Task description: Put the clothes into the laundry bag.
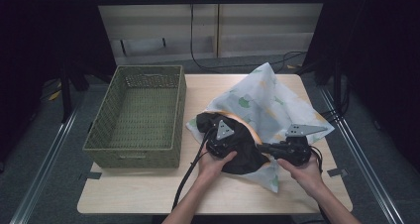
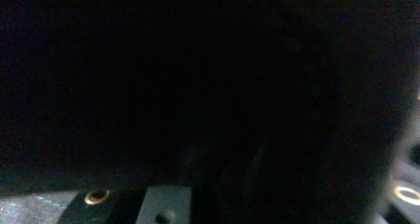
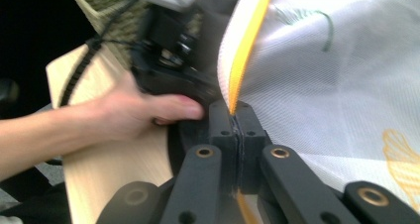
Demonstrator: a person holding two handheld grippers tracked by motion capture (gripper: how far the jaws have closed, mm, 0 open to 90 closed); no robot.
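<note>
- Right of the green woven rectangular basket (image 1: pixel 136 117), on the light wooden table (image 1: pixel 148 194), lies a white mesh laundry bag with an orange rim and a green-and-yellow leaf print (image 1: pixel 267 102), and it's the thing both grippers are working on.
- Stuffed into the mouth of that bag is a black cloth garment (image 1: pixel 242 157), bunched up on the side of the bag nearest the basket.
- Left gripper (image 1: pixel 225 135) sits right on top of the black garment, between the basket and the bag's far end, with the person's left hand (image 1: pixel 214 162) wrapped around it from below.
- Its own camera is just black with the garment pressed right up against it (image 2: pixel 208 85), so whether those jaws are open or clamped on anything, I honestly can't tell.
- Right gripper (image 3: pixel 236 130) is the clearer one: the jaws are pressed tight together, pinching the orange rim (image 3: pixel 250 40) of the bag between them.
- From above, that right gripper (image 1: pixel 267 148) lies level, on the side of the garment away from the basket, aimed back toward it, with the right hand (image 1: pixel 307 172) behind.
- Basket and bag are just beside each other, not quite touching as far as I can see.
</note>
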